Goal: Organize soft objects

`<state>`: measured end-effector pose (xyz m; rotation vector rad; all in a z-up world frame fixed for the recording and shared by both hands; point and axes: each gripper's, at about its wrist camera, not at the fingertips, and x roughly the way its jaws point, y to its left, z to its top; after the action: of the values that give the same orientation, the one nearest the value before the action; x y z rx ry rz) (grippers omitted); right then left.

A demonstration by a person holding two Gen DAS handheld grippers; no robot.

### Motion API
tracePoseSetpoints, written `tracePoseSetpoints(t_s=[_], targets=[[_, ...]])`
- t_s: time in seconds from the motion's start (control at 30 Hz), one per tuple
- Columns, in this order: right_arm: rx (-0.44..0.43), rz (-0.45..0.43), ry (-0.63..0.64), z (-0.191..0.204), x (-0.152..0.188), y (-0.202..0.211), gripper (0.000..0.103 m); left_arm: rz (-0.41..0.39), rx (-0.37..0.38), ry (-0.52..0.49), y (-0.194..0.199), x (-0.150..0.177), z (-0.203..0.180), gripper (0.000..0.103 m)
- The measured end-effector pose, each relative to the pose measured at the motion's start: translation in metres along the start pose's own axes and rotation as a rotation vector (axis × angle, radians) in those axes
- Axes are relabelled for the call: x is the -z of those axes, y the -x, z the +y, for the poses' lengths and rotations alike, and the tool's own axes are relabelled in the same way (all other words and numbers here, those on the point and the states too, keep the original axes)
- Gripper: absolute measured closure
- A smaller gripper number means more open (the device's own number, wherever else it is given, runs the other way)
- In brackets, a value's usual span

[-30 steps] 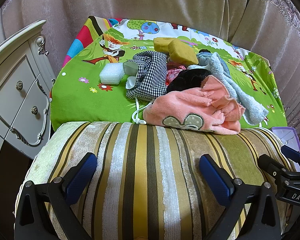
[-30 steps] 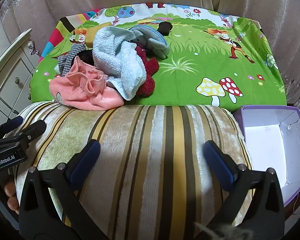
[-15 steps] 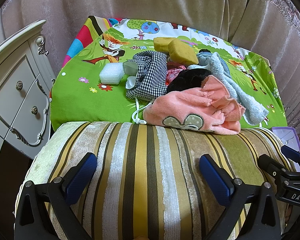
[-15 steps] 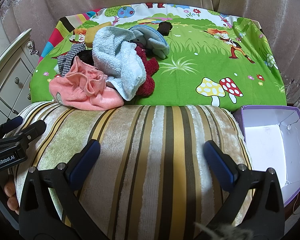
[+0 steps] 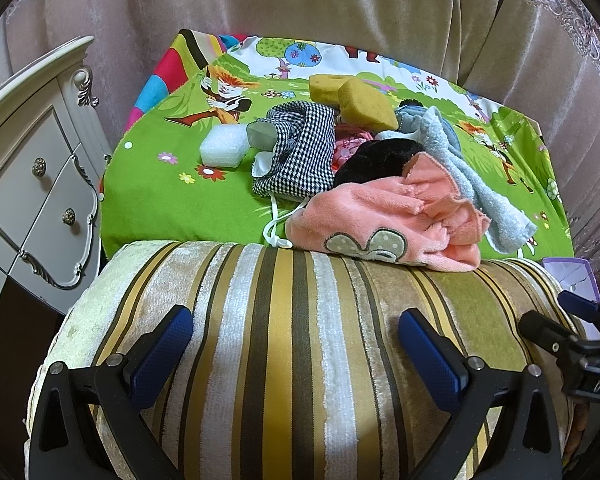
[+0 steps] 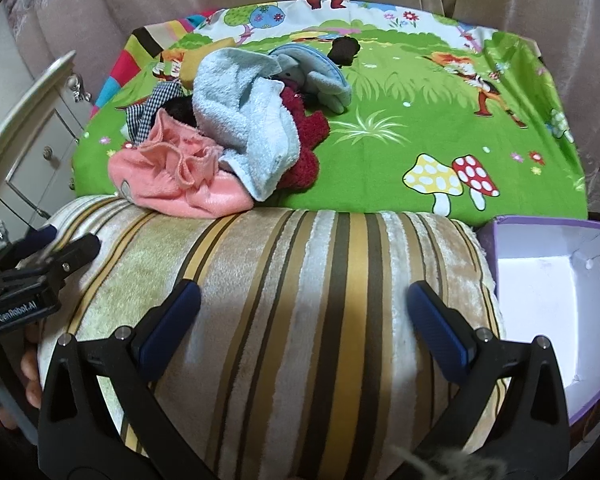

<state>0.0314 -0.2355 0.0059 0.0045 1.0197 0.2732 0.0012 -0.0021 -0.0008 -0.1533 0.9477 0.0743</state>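
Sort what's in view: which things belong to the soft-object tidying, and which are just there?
Job:
pink towel
light blue towel
checked cloth
red plush
yellow sponges
white foam block
purple box

Just there:
striped cushion
cartoon sheet
white dresser
curtain

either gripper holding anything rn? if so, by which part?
Nothing held. Left gripper and right gripper are both open above the striped cushion, fingers apart.

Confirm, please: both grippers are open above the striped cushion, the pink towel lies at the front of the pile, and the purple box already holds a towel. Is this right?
Not quite: the purple box holds nothing, as the right wrist view shows. The rest stands: the left gripper and right gripper are open above the striped cushion, and the pink towel lies at the front of the pile.
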Motion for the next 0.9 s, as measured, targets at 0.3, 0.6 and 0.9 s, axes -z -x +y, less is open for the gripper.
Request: tracePoseSetpoints(t_s=[0.3, 0.6, 0.9], targets=[[-0.015, 0.0, 0.001, -0.001, -0.007, 0.0, 0.0, -0.02, 0.025, 0.017, 0.006, -0.008, 0.004, 0.0], [-0.093, -0.064, 0.055, 0.005, -0.047, 0.008, 0.0, -0.119, 0.139, 0.041, 0.011, -0.074, 0.013, 0.004], [-0.168, -0.081, 0.058, 0.013, -0.097, -0.013, 0.0, -0.081, 0.263, -0.001, -0.031, -0.148, -0.003, 0.015]])
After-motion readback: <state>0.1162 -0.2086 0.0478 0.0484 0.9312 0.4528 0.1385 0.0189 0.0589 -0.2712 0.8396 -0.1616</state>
